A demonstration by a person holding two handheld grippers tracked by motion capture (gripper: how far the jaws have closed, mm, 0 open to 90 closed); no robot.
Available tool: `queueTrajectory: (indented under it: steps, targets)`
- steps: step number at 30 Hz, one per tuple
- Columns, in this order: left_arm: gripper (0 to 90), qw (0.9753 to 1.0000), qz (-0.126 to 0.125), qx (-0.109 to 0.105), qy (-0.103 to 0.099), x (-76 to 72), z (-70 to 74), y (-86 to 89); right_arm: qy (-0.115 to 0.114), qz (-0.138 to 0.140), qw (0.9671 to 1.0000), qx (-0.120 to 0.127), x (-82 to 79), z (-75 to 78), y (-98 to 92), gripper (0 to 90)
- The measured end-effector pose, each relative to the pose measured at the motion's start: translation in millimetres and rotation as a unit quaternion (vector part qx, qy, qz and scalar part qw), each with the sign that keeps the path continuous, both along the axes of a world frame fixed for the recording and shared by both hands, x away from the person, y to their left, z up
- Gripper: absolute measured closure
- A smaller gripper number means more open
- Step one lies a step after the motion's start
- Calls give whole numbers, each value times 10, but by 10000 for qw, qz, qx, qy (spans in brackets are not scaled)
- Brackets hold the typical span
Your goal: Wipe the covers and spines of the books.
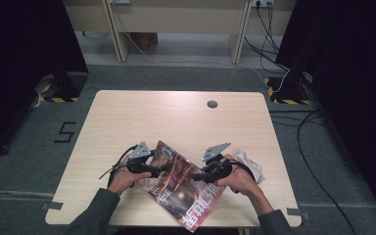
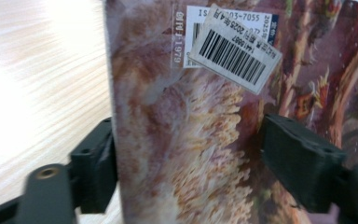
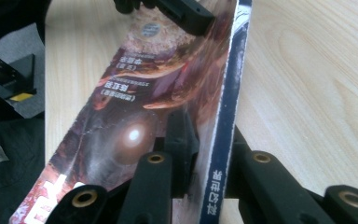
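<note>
1. A glossy magazine is held clear of a pale wooden table between two hand-held grippers, seen from the high view at the near edge of the tabletop.
2. The left gripper is seen with its black jaws spread wide on either side of the magazine's edge; in the left gripper view one jaw lies behind the cover and the other in front, and whether the pads actually press the paper cannot be told.
3. The right gripper is pinched tight on the magazine's spine; in the right gripper view its jaws are pressed against both faces of the thin blue-and-white spine, which rises straight between them.
4. Just above the left jaws, a white barcode sticker is stuck askew on the cover, one corner lifted over a printed barcode panel.
5. The cover is shiny and smooth, printed in reddish-brown and cream swirls, with large white characters near its lower end.
6. Beyond the right hand, a crumpled white cloth lies on the wood-grain surface.
7. A small round grey grommet is set in the table's far side, well apart from both grippers.
</note>
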State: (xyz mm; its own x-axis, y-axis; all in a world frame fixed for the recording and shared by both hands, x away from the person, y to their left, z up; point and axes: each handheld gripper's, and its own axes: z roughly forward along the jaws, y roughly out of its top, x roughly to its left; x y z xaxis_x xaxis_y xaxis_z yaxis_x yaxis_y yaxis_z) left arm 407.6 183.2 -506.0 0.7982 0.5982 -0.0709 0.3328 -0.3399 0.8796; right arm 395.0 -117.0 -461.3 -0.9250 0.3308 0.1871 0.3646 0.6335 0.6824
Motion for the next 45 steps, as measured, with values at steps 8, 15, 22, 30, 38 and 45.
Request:
queueTrajectory:
  steps: [8,15,22,30,38,45]
  targets:
    - [570,9973,-62,558,-470,-160,-14,100,-354,-119,9973,-631,47,31,81,806]
    - [713,9927,-117,851,-850,-361,8,199,-589,-130,9941,-906,90,47,175,770]
    - [767,9879,-49,1093,-1103,-546,41,234,-662,-172,9932,-944,111,36,238,714]
    - [795,9872,254,1149,-1072,-646,76,254,-674,-675,9929,-707,170,105,158,583]
    - [829,9877,545,1023,-1048,-781,137,382,-729,-1332,9884,-90,197,285,-214,483]
    - [835,9844,596,1149,-1190,-874,171,363,-753,-2235,9715,-237,208,278,-623,447]
